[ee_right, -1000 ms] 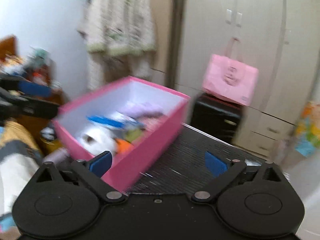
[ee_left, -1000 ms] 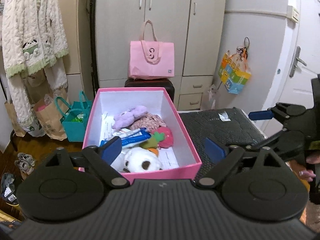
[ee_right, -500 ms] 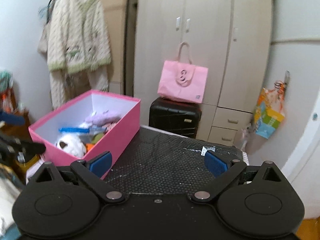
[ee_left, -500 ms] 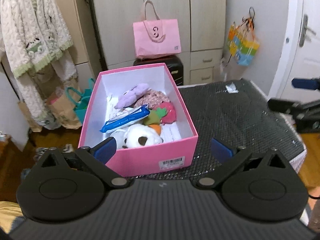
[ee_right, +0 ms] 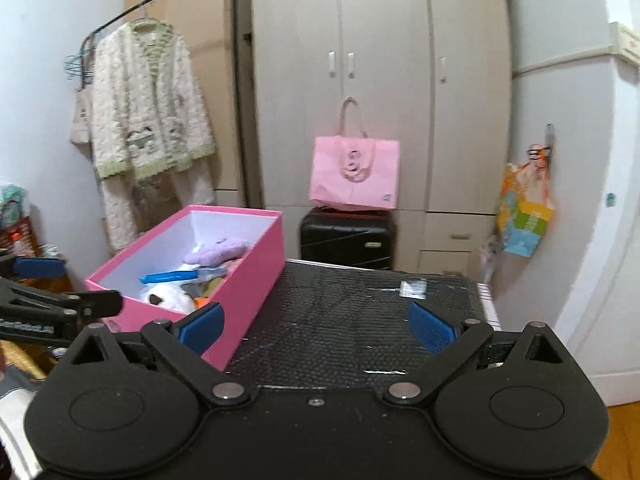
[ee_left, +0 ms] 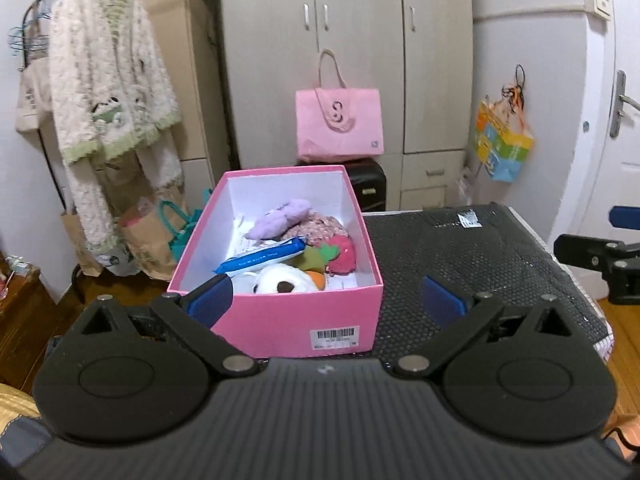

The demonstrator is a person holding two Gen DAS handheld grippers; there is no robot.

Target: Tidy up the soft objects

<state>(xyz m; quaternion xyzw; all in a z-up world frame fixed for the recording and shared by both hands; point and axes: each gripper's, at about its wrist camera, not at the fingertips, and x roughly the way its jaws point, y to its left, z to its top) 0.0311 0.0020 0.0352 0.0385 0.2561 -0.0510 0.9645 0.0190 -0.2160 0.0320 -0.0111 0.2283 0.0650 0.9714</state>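
Observation:
A pink box (ee_left: 280, 320) (ee_right: 248, 280) stands on the left part of a black textured table (ee_left: 460, 256) (ee_right: 352, 312). Inside lie a white plush (ee_left: 276, 280) (ee_right: 168, 294), a purple plush (ee_left: 280, 216) (ee_right: 218, 250), a red strawberry plush (ee_left: 340, 254), a flowery fabric piece (ee_left: 320, 226) and a blue packet (ee_left: 264, 258) (ee_right: 172, 276). My left gripper (ee_left: 326, 300) is open, hanging in front of the box with nothing between its fingers. My right gripper (ee_right: 316, 322) is open too, over the table to the right of the box, and holds nothing.
Behind the table stand a black suitcase (ee_right: 348, 236) with a pink tote bag (ee_left: 338, 120) (ee_right: 354, 176) on it and a wardrobe (ee_right: 380, 80). A fluffy robe (ee_left: 108, 92) hangs at left above paper bags (ee_left: 152, 236). A colourful bag (ee_left: 504, 144) hangs at right near a door (ee_left: 620, 120).
Both grippers have drawn back from the box, which looks smaller and further off. The right view has swung right and steadied; its gripper has left the box's corner. Both stay open.

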